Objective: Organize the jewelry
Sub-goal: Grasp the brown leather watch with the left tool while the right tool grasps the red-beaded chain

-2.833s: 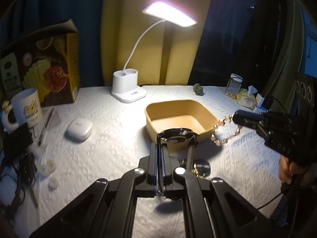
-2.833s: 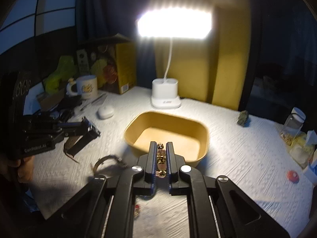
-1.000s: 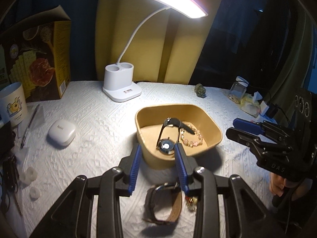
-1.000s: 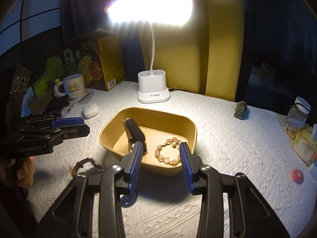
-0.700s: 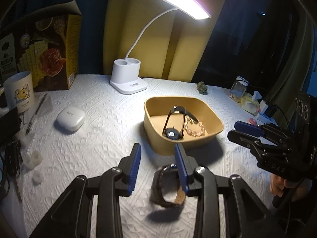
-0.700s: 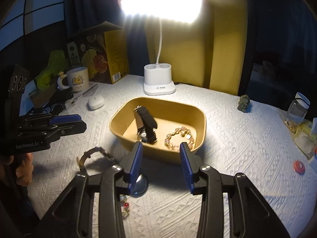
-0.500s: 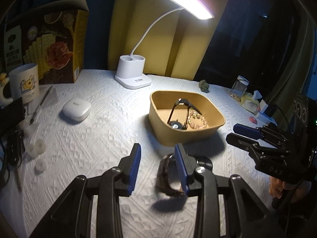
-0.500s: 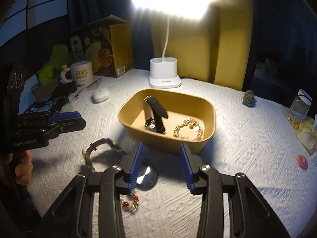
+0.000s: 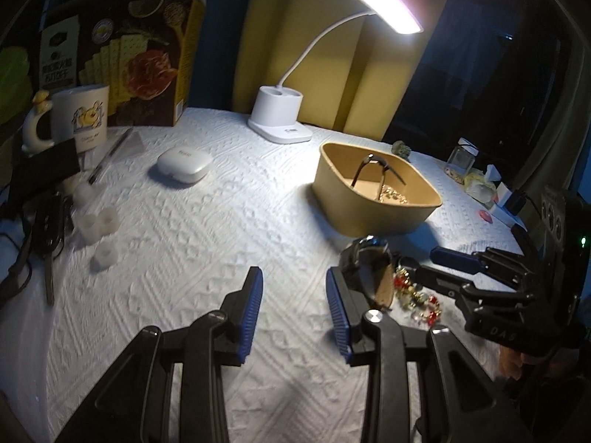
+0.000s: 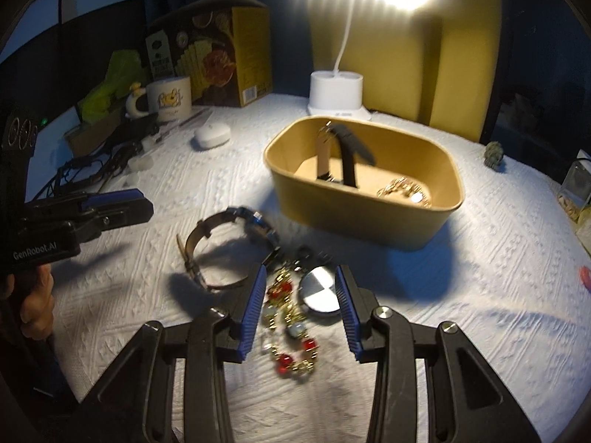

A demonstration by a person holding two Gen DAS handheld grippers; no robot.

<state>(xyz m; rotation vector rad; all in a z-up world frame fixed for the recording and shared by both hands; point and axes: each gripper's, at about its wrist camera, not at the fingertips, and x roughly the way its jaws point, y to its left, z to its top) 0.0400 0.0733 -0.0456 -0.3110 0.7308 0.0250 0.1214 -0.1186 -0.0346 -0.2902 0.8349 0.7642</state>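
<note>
A tan tray [image 10: 364, 217] [image 9: 364, 217] holds a black-strap watch [image 10: 347, 155] [image 9: 373, 170] and a pale bead bracelet [image 10: 404, 190] [image 9: 391, 195]. On the white cloth in front of it lie a brown-strap watch [image 10: 221, 247] [image 9: 369, 269], a red and gold bead bracelet [image 10: 290, 325] [image 9: 415, 295] and a round silver disc [image 10: 320, 291]. My right gripper [image 10: 300, 302] [image 9: 439, 269] is open low over the red bracelet and disc. My left gripper [image 9: 294, 308] [image 10: 118, 203] is open and empty, left of the brown-strap watch.
A white desk lamp [image 9: 280, 120] [image 10: 336, 92] stands behind the tray. A white earbud case [image 9: 183, 164], a mug [image 9: 86, 116], a food box [image 9: 122, 62], cables and small white cylinders [image 9: 98, 223] crowd the left. A glass jar [image 9: 460, 158] and small items sit at the right.
Both grippers let go of the black watch and pale bracelet in the tray, opened, and drew back and down. The right one now hangs over the red bracelet.
</note>
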